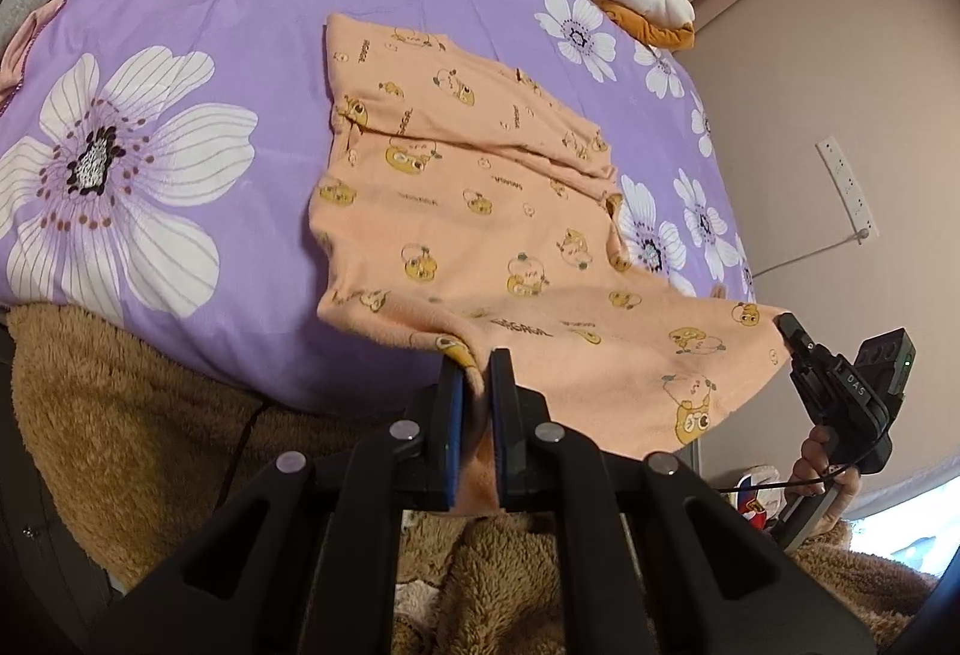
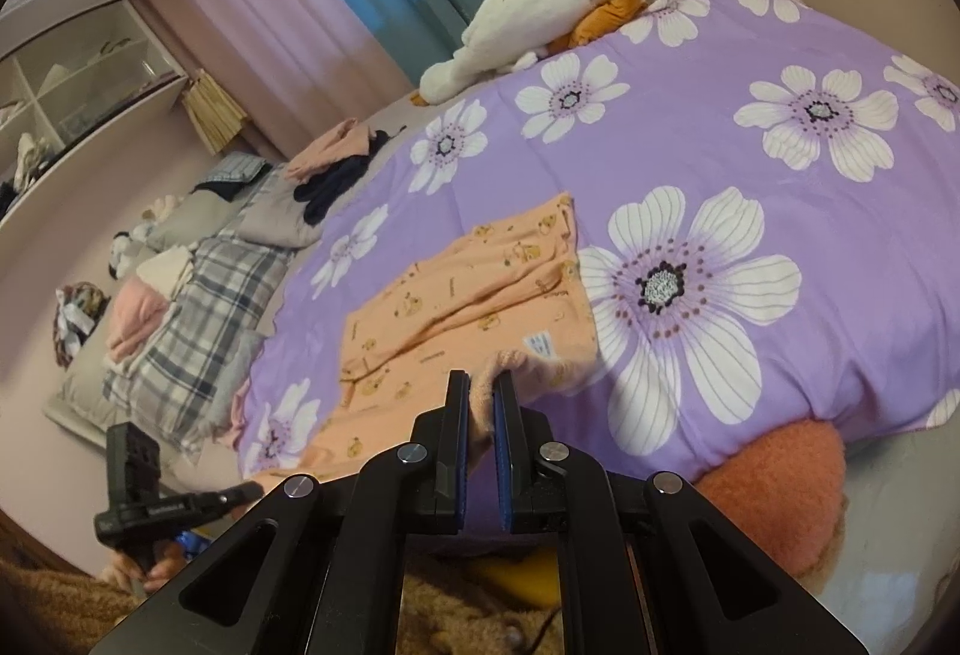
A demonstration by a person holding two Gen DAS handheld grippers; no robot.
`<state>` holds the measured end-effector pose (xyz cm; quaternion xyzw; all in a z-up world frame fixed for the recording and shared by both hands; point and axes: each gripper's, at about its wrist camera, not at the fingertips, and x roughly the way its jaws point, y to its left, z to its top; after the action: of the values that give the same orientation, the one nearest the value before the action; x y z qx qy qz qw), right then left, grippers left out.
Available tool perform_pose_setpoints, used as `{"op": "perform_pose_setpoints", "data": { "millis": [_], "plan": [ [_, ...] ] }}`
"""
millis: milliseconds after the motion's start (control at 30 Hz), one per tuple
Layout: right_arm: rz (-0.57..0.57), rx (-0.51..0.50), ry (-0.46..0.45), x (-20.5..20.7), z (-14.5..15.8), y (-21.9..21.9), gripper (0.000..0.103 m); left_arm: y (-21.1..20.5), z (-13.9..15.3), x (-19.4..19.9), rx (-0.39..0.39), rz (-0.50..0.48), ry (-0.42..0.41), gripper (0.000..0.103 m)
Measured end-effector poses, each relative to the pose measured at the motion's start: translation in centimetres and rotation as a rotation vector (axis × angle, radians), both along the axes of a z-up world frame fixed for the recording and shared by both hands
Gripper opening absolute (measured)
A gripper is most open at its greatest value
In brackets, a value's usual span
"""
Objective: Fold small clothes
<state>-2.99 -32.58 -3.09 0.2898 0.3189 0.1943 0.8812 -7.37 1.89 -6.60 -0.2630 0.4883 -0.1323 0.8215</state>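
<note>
Pinching the near hem of the peach garment [image 1: 480, 211] with both claws, I have it stretched between them over the edge of the purple flowered quilt [image 1: 210, 24]. My left claw [image 1: 476, 373] has its jaws pressed together on a bunched fold of the fabric, which runs down between the blue pads. My right claw [image 2: 481, 391] is clamped the same way on the other corner; from the left camera its tip meets the cloth's far right edge, with my hand [image 1: 831, 475] gripping the handle below.

The rest of the garment lies flat on the quilt, with a crease across its middle. It is printed with small yellow cartoon animals and short words, too small and skewed for me to read. A white care label [image 2: 540, 344] with blue marks shows near my right claw; its text is illegible. On the body of the right claw I can read the letters "DAS" [image 1: 852, 376], beside a small green light.

Farther up the bed lie a white and orange plush toy [image 2: 540, 24] and heaps of other clothes [image 2: 198, 259].
</note>
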Motion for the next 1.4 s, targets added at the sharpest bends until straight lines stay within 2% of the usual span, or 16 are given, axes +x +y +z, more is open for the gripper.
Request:
{"op": "perform_pose_setpoints", "data": {
  "millis": [267,633,767,1033,1200,1300,1400],
  "plan": [
    [0.003,-0.008,0.007,5.2,0.4,0.4,0.009,1.8,0.5,4.1,-0.049,0.047,-0.025,0.008],
    [-0.008,-0.091,0.059,14.5,1.0,2.7,0.009,3.9,-0.3,13.2,-0.049,0.075,-0.026,0.007],
    [-0.025,-0.107,0.091,17.6,0.7,3.2,0.009,5.0,-1.2,16.7,-0.062,0.084,0.002,0.007],
    [-0.029,-0.149,0.183,23.6,-1.9,4.8,0.009,6.7,-4.5,22.6,-0.065,0.110,0.070,0.008],
    [-0.034,-0.181,0.257,27.3,-4.1,6.0,0.009,7.1,-7.2,25.5,-0.027,0.129,0.136,0.008],
    [-0.034,-0.212,0.297,28.5,-5.5,6.6,0.009,7.6,-7.7,26.3,-0.037,0.137,0.141,0.011],
    [-0.040,-0.201,0.336,29.4,-6.7,6.6,0.009,8.1,-7.8,27.0,-0.029,0.154,0.143,0.011]
  ]
}}
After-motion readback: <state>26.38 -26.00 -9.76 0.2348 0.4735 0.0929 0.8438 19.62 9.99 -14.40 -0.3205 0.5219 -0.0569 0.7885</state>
